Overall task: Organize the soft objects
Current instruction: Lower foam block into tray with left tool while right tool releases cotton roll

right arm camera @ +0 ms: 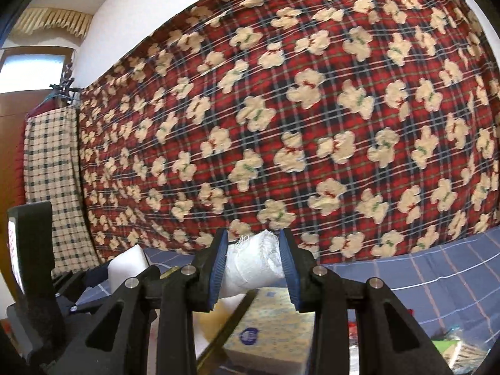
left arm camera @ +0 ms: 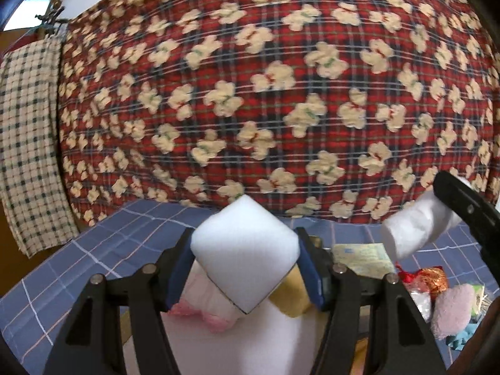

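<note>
Up close, the left gripper point(left arm camera: 245, 261) is clamped on a white foam block point(left arm camera: 245, 251), its blue pads pressing the block's two side corners so it sits like a diamond above the blue checked cloth point(left arm camera: 47, 281). Likewise the right gripper point(right arm camera: 253, 265) is closed on a white gauze roll point(right arm camera: 254, 264), frayed at its far end. Below that roll lies a patterned tissue pack point(right arm camera: 268, 331). Off to the right, a pink fluffy item point(left arm camera: 453, 309) rests on the cloth. Beyond everything hangs a red plaid blanket with cream bears point(left arm camera: 265, 93).
</note>
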`<state>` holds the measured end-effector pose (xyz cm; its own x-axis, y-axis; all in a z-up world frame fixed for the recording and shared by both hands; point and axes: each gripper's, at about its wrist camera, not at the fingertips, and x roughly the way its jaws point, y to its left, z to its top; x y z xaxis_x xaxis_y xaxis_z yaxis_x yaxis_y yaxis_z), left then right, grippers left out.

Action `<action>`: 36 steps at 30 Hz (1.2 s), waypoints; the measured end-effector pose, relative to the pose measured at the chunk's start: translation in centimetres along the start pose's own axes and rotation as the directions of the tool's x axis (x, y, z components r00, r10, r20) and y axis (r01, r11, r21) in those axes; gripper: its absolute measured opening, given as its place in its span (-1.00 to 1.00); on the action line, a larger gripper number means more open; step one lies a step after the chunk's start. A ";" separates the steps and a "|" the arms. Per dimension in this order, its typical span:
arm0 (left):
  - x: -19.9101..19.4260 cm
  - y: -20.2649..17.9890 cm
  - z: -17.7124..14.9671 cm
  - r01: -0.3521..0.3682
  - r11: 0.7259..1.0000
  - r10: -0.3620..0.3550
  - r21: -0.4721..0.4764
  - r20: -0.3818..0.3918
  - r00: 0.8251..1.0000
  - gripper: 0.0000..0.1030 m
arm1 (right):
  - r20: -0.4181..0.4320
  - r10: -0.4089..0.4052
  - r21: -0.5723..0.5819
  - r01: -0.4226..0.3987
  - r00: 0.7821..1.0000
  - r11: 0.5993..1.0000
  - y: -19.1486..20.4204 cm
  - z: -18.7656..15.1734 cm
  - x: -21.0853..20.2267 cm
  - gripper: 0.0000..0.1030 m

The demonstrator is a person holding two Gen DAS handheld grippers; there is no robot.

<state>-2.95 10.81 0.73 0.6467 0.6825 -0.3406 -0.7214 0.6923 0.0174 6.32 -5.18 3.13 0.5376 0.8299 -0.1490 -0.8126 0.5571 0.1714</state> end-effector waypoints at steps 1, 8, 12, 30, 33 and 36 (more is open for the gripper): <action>0.1 0.4 0.0 -0.011 1.000 0.011 -0.003 -0.003 1.000 0.20 | -0.006 0.012 0.008 -0.012 1.000 1.000 0.1 -0.1 0.2 -0.29; 0.5 2.8 -0.8 -0.060 0.998 0.059 -0.023 -0.043 0.997 0.20 | -0.065 0.084 0.000 -0.085 0.994 0.996 2.0 -0.8 1.5 -0.29; 1.0 3.8 -1.4 -0.084 0.996 0.082 -0.020 -0.078 0.994 0.22 | -0.128 0.114 -0.051 -0.121 0.985 0.991 3.8 -1.8 2.6 -0.28; 2.1 5.2 -4.0 -0.082 0.997 0.083 0.013 -0.180 0.980 0.22 | -0.287 0.147 -0.216 -0.213 0.947 0.953 7.6 -4.1 4.3 -0.28; 2.2 5.5 -4.2 -0.086 0.996 0.086 0.009 -0.189 0.978 0.24 | -0.303 0.147 -0.222 -0.220 0.942 0.950 7.8 -4.2 4.5 -0.28; 2.3 5.6 -4.4 -0.092 0.996 0.092 0.007 -0.190 0.977 0.26 | -0.307 0.156 -0.217 -0.229 0.939 0.949 7.8 -4.2 4.6 -0.28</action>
<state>-6.59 15.20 -4.04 0.5187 0.6861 -0.5102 -0.7764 0.6279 0.0551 1.52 2.81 -0.30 0.3084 0.8573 -0.4123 -0.9431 0.3321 -0.0150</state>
